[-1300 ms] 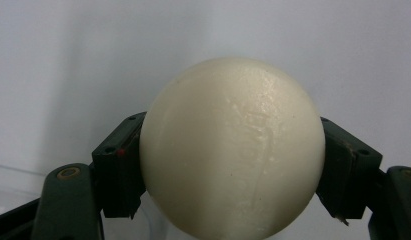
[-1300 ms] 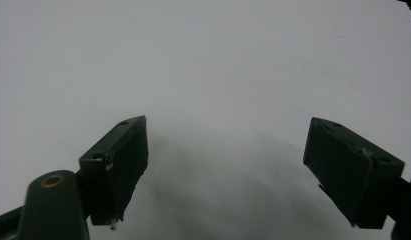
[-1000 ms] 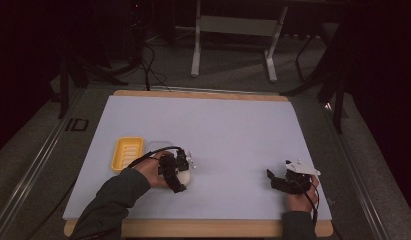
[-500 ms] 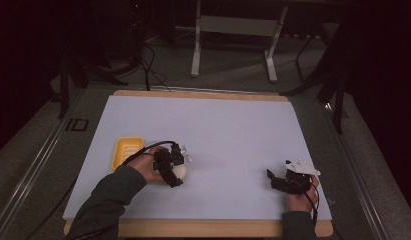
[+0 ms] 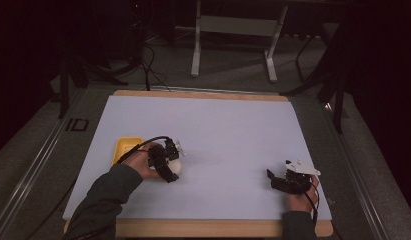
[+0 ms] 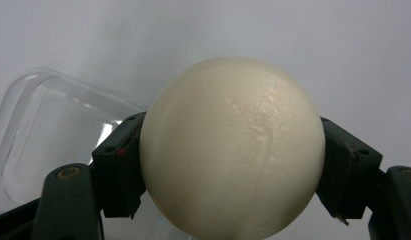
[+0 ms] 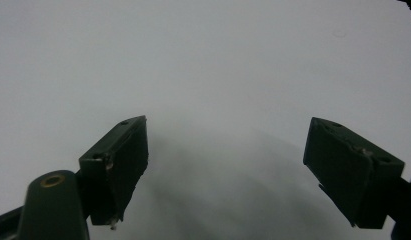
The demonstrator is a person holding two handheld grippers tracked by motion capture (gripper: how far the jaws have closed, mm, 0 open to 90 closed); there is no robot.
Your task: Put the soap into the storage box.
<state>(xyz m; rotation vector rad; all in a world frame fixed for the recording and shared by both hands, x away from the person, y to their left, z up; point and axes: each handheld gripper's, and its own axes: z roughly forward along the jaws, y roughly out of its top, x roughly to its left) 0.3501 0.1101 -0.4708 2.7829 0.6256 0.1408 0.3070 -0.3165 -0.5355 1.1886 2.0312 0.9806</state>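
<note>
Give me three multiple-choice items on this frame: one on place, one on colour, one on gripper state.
1. Where does the yellow rectangular plastic tray sit on the pale blue table mat?
A. near-left part
B. far-right corner
C. centre

2. What colour is the smooth round ball?
A. red
B. cream white
C. green

3. How is the right hand-held gripper?
A. shut on the ball
B. shut on the tray
C. open, holding nothing

Answers: 1 A, the high view shows the tray just left of the left hand-held gripper. 2 B, the left gripper view shows it cream white between the jaws. 3 C, its jaws stand wide apart over bare mat.
</note>
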